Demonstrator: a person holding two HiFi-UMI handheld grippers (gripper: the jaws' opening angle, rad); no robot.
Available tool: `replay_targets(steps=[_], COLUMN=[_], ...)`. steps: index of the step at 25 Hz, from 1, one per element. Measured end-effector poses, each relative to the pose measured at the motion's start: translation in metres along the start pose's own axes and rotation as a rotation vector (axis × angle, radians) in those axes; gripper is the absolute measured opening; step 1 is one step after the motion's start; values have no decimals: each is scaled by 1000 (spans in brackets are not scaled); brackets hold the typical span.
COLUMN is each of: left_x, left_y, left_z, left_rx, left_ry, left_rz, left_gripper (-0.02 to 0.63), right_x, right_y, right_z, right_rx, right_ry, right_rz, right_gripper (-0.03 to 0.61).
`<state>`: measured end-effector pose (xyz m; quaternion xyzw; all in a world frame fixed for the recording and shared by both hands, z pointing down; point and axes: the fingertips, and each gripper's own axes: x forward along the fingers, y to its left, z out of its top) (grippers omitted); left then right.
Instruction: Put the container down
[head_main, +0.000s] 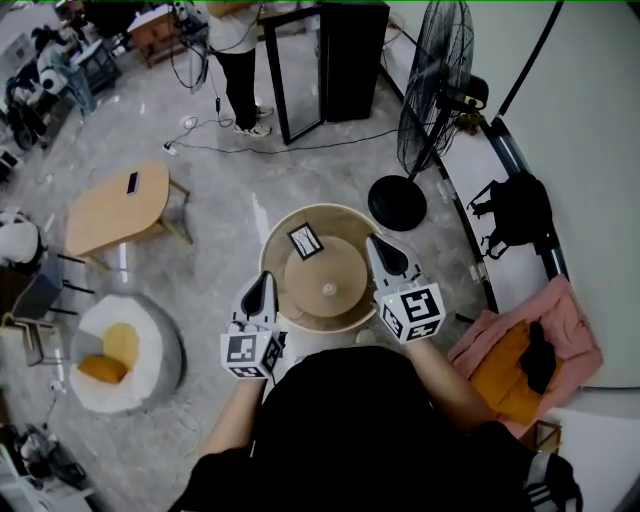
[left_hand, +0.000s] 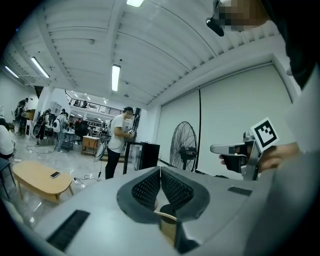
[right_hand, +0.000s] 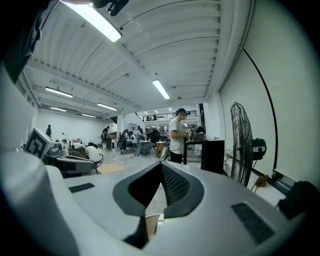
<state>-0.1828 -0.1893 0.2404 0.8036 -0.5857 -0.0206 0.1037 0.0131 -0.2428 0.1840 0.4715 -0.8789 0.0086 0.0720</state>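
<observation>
A round beige container with a flat lid and a white label hangs between my two grippers in the head view, just in front of my body. My left gripper is at its left rim and my right gripper at its right rim. In the left gripper view the jaws are shut, with a strip of the beige rim low between them. The right gripper view shows the same: jaws shut, with the rim in the throat. I cannot tell whether the container touches the floor.
A black standing fan is close ahead on the right. A low wooden table and a white cushion lie to the left. A person stands by a black cabinet. Pink and orange cloth lies at right.
</observation>
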Motion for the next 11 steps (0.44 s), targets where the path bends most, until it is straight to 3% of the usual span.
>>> replay_targets(steps=[5, 11], left_x=[1, -36], left_y=[-16, -72], left_z=[-3, 36], left_rx=[-13, 47], left_ry=[29, 10], left_rz=[15, 15], left_gripper=[25, 25], right_x=[-6, -69], right_y=[-26, -48], right_z=[-7, 34], right_rx=[13, 31], right_ry=[12, 3], right_rz=[3, 20], right_gripper=[21, 21])
